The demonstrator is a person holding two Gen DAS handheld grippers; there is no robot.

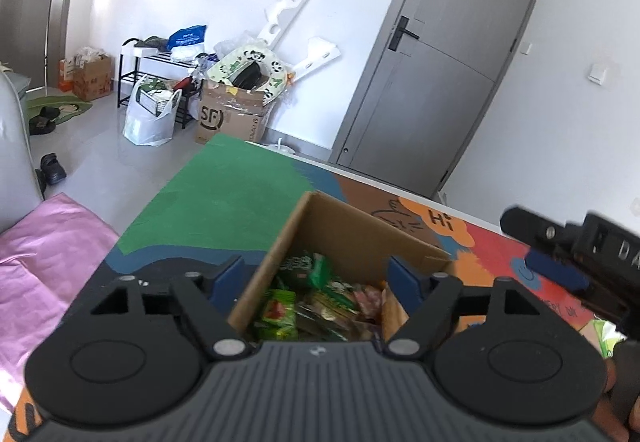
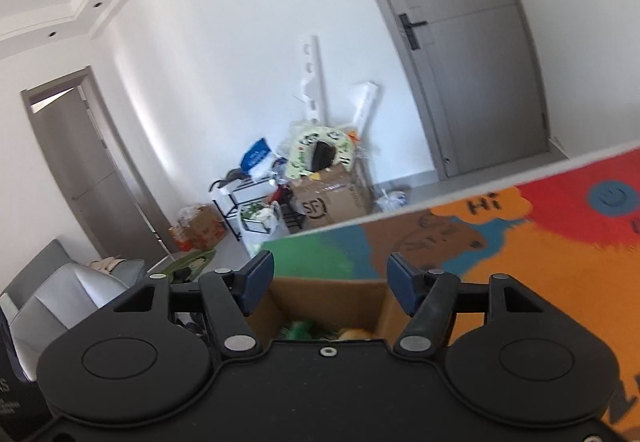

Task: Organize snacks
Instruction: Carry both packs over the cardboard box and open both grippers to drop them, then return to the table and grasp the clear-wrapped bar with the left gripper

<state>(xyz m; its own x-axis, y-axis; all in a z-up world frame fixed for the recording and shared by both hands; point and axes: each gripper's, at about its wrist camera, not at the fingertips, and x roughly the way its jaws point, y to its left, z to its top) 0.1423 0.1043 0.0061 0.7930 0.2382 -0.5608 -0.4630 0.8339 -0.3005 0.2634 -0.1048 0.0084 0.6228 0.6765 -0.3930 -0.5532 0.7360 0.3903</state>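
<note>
An open cardboard box (image 1: 340, 230) stands on the colourful table mat (image 1: 240, 194). It holds several snack packets (image 1: 316, 294), mostly green, some pink and yellow. My left gripper (image 1: 316, 278) is open and empty, held above the box's near side. My right gripper shows in the left wrist view (image 1: 560, 262) at the right, over the mat beside the box. In the right wrist view my right gripper (image 2: 330, 282) is open and empty above the box (image 2: 328, 298), with a few packets (image 2: 304, 330) just visible inside.
The mat's far edge (image 2: 480, 194) ends at a white table rim. Beyond it on the floor are an SF cardboard box (image 1: 228, 118), a white bag (image 1: 148, 118) and a black rack (image 1: 160, 58). A grey door (image 1: 440, 62) is behind. A pink cloth (image 1: 40, 262) lies at the left.
</note>
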